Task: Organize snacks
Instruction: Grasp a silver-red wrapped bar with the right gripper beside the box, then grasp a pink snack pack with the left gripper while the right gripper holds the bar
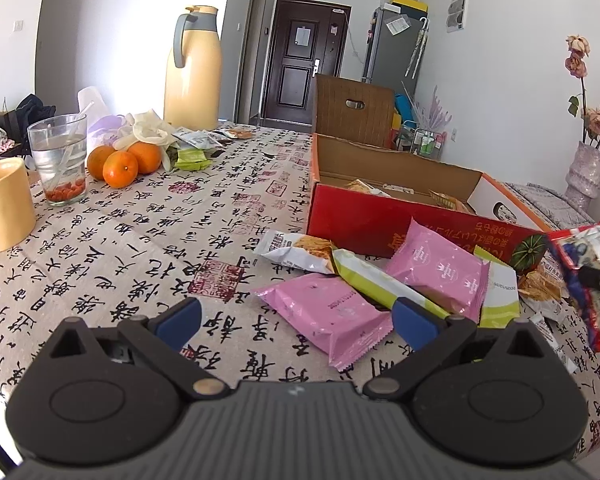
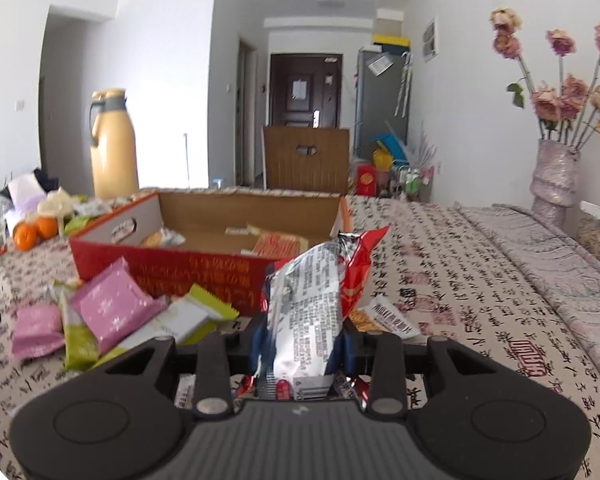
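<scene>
From the left wrist, the left hand-held gripper [image 1: 296, 322] is hovering low over the bench [image 1: 112, 248], jaws spread wide around a pink snack packet [image 1: 324, 314]. From the right wrist, the right hand-held gripper [image 2: 300, 344] is angling slightly downward, clamping a red-and-silver snack bag [image 2: 312, 300] just before the open red box [image 2: 172, 268].

Black gripper [image 1: 296, 322], blue pads [image 1: 182, 320]

glossy foil snack packet [image 2: 312, 304], cardboard box [image 2: 204, 216]
</scene>
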`<move>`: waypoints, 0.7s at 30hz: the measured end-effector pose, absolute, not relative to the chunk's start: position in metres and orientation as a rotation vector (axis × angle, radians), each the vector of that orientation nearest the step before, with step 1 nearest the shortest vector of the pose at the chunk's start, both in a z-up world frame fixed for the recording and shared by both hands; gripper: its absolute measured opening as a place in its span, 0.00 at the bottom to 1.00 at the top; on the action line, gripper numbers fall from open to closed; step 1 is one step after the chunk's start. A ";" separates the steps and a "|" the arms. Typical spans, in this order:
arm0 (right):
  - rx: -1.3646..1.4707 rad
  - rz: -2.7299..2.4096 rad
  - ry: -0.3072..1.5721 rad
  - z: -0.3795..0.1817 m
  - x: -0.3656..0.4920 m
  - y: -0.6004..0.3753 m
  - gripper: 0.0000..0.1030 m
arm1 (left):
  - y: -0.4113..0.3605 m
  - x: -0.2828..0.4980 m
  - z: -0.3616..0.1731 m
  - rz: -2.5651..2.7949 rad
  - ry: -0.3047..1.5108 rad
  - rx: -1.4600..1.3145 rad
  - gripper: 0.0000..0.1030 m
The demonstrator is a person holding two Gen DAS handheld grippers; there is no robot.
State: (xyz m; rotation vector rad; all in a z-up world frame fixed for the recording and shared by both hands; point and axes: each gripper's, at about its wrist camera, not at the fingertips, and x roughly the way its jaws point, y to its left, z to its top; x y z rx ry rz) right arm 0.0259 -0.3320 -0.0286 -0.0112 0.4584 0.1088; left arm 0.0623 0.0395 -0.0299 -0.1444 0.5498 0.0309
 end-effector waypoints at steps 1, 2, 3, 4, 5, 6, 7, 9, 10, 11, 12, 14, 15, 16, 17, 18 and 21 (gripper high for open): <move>0.004 0.107 0.454 -0.028 0.024 -0.334 0.34 | 0.039 0.063 -0.030 0.031 0.551 -0.144 1.00; 0.022 0.104 0.453 -0.029 0.023 -0.335 0.34 | 0.040 0.064 -0.031 0.030 0.553 -0.143 1.00; 0.038 0.099 0.452 -0.029 0.021 -0.337 0.34 | 0.039 0.064 -0.031 0.029 0.557 -0.142 1.00; 0.047 0.096 0.454 -0.030 0.021 -0.338 0.34 | 0.039 0.065 -0.033 0.027 0.565 -0.142 1.00; 0.054 0.090 0.456 -0.032 0.021 -0.339 0.34 | 0.038 0.066 -0.034 0.024 0.573 -0.140 1.00; 0.058 0.087 0.458 -0.033 0.021 -0.340 0.34 | 0.037 0.067 -0.035 0.022 0.578 -0.137 1.00; 0.063 0.084 0.459 -0.033 0.020 -0.340 0.34 | 0.036 0.068 -0.035 0.019 0.584 -0.132 1.00; 0.074 0.080 0.457 -0.033 0.019 -0.342 0.34 | 0.033 0.073 -0.037 0.014 0.595 -0.116 1.00; 0.077 0.079 0.456 -0.033 0.018 -0.343 0.34 | 0.032 0.076 -0.038 0.010 0.603 -0.109 1.00; 0.079 0.079 0.454 -0.033 0.017 -0.344 0.34 | 0.031 0.081 -0.039 0.004 0.615 -0.099 1.00; 0.080 0.079 0.454 -0.033 0.016 -0.343 0.34 | 0.029 0.086 -0.040 -0.006 0.631 -0.086 1.00; 0.084 0.081 0.454 -0.034 0.014 -0.343 0.34 | 0.025 0.097 -0.043 -0.017 0.659 -0.052 1.00; 0.086 0.082 0.454 -0.034 0.014 -0.343 0.34 | 0.022 0.103 -0.045 -0.023 0.670 -0.030 1.00; 0.088 0.082 0.455 -0.034 0.013 -0.343 0.34 | 0.019 0.108 -0.047 -0.032 0.680 -0.007 1.00; 0.091 0.080 0.455 -0.035 0.012 -0.344 0.34 | 0.016 0.114 -0.049 -0.039 0.691 0.017 1.00; 0.095 0.077 0.455 -0.035 0.012 -0.345 0.34 | 0.013 0.119 -0.050 -0.043 0.703 0.040 1.00; 0.102 0.066 0.456 -0.034 0.011 -0.348 0.34 | 0.010 0.133 -0.055 -0.087 0.733 0.087 1.00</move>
